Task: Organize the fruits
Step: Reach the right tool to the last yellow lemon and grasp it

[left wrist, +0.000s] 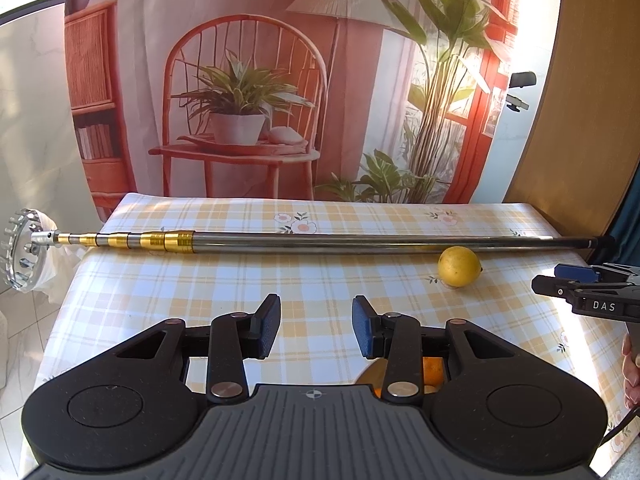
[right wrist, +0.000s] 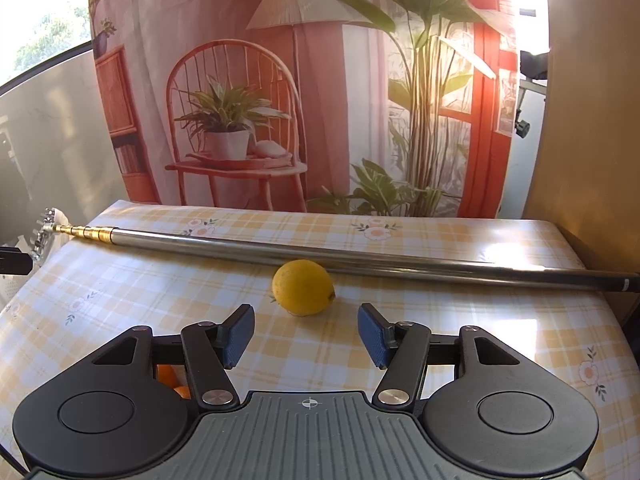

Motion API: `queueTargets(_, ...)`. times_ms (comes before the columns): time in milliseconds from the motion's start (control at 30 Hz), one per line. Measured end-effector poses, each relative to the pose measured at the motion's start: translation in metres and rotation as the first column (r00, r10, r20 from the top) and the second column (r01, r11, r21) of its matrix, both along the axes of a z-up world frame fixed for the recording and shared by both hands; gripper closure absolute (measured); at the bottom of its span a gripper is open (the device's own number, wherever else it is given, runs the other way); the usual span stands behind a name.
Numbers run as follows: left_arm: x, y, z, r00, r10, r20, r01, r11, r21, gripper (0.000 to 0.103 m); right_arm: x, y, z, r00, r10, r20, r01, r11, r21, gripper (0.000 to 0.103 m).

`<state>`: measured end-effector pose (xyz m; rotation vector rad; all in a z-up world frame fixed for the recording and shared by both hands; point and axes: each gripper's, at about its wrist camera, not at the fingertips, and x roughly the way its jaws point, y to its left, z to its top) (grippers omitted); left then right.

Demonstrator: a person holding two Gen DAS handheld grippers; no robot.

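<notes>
A lemon (right wrist: 303,288) lies on the table (right wrist: 120,300), which has a yellow checked cloth with small flowers. It sits just in front of a long metal pole (right wrist: 320,254) that stretches across the table; whether the two touch cannot be told. The pole's telescoping brass end carries a toothed ring (left wrist: 18,254) with a white bag, hanging past the table's left edge.

The right claw (right wrist: 306,334) hovers just short of the lemon, its blue pads wide apart and empty, the fruit roughly centred ahead of the gap. The left claw (left wrist: 316,330) is also spread wide and holds nothing; it points at bare cloth, with the lemon well off to its right.

Oranges (left wrist: 434,372) show partly beneath the claws, close to the near edge, mostly hidden by the linkages. A hand (left wrist: 632,372) shows at the right edge of the left view, under the right claw's body.

Behind the table hangs a backdrop (right wrist: 280,80) printed with a chair, lamp and plants.
</notes>
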<state>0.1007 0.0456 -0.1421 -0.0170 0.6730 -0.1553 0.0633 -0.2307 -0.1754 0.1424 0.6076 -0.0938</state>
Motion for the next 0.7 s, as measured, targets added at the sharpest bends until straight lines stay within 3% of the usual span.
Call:
queueTargets(200,0.009,0.000,-0.009,1.000,0.000,-0.028,0.000,1.000,0.000,0.061,0.030,-0.001,-0.012,0.997,0.076,-0.017,-0.077,0.994,-0.072,0.046)
queueTargets(400,0.018,0.002,-0.016,0.999,0.014,-0.051,-0.014,1.000,0.002,0.061,0.069,-0.007,-0.022,0.996,0.089,-0.028,-0.091,0.994,-0.052,0.045)
queueTargets(533,0.023,0.005,-0.022,0.997,0.025,-0.067,-0.025,1.000,-0.001,0.061,0.091,-0.011,-0.033,0.995,0.090,-0.044,-0.092,0.995,-0.040,0.036)
queueTargets(700,0.028,0.006,-0.030,0.995,0.032,-0.093,-0.032,0.999,0.006,0.061,0.117,-0.009,-0.047,0.989,0.117,-0.094,-0.122,0.991,-0.058,0.036)
